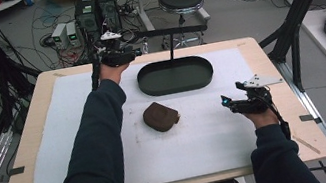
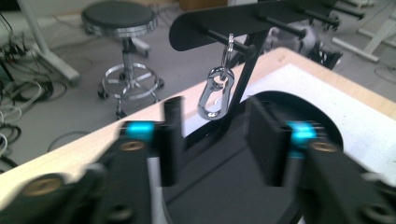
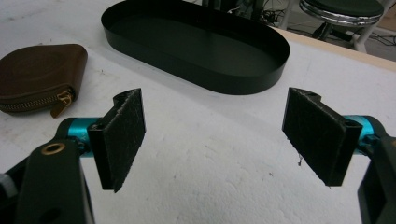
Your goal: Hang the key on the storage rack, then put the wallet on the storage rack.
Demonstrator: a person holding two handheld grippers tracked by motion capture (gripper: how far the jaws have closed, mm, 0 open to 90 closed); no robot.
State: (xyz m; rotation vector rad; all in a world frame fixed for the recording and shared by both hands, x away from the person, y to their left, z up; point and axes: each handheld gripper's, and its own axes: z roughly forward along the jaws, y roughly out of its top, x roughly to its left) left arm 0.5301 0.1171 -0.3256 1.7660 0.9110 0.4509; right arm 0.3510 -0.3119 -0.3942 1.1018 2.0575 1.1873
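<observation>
Left to right: the left gripper hovers at the worktop's far edge, jaws apart and empty, facing a silver carabiner hung on a black rack's peg. The oval black tray, mid-worktop toward the far edge, holds nothing. A brown zipped pouch lies centrally with open mat around it; the right gripper waits near the right edge, jaws wide and empty.

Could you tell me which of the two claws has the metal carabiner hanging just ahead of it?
The left claw, raised by the rack; the carabiner hangs beyond it.
</observation>
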